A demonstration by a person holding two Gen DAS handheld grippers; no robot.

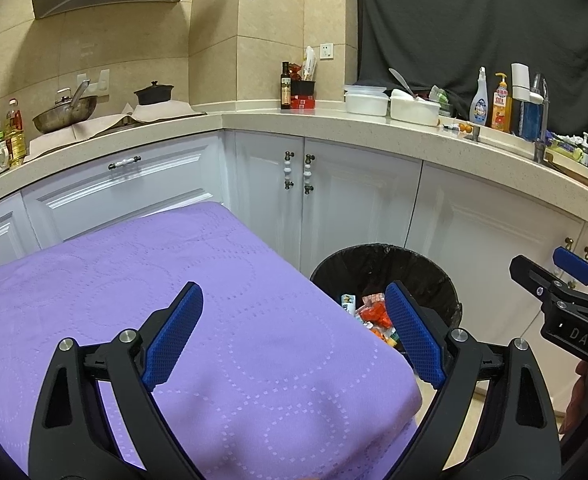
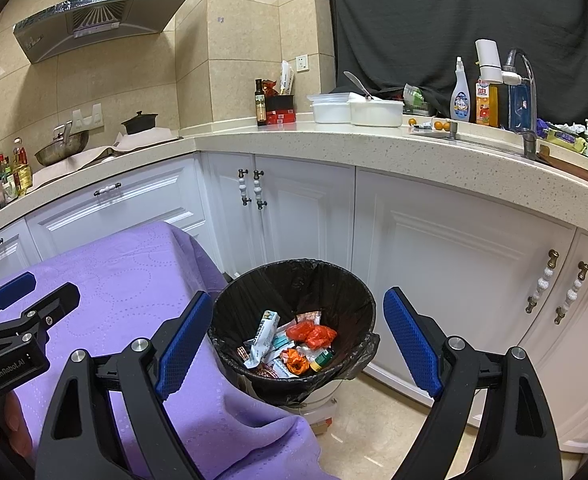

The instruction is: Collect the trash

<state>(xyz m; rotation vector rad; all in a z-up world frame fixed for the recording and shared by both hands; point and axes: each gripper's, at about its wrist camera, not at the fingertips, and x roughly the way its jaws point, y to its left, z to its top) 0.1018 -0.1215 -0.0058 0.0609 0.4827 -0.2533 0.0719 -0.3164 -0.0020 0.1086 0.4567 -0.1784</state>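
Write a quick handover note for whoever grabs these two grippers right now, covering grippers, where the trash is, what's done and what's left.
Left gripper: open, empty, over the purple tablecloth.
Right gripper: open, empty, pointed at the trash bin.
Trash: wrappers and other scraps lie inside the black-lined bin on the floor beside the table.
Done: the visible part of the cloth carries no trash.
Left: probably nothing; check areas outside both views.

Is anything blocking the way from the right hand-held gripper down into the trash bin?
Nothing visible. The right hand-held gripper stands open and empty over the black-lined trash bin, whose mouth is uncovered, with wrappers already inside. The purple tablecloth hangs beside the bin's left rim, not across the opening.
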